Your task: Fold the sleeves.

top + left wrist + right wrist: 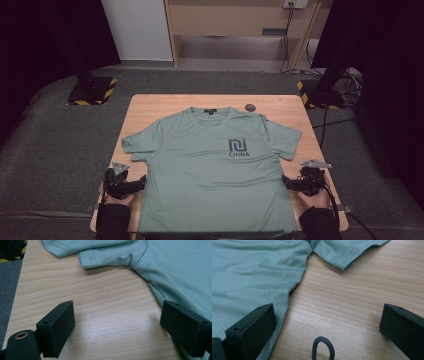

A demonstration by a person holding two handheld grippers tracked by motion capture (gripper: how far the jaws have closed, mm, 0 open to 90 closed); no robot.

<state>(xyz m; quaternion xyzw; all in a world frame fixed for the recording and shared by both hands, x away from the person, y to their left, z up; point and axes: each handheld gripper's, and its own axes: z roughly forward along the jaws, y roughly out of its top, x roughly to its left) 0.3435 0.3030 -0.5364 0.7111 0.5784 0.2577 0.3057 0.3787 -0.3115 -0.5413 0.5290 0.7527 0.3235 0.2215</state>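
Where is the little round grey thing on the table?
In the high view, the small round grey disc lies on the wooden table near its far edge, just right of the green T-shirt collar, beside the shoulder.

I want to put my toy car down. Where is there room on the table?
Bare wood lies at the table's far corners, beside the t-shirt's collar; the far right one holds a small dark disc. Narrow strips run outside each sleeve. Near the left gripper and right gripper it is crowded, and the shirt covers the middle.

One green T-shirt (210, 170), one small dark disc (249, 107), two grippers.
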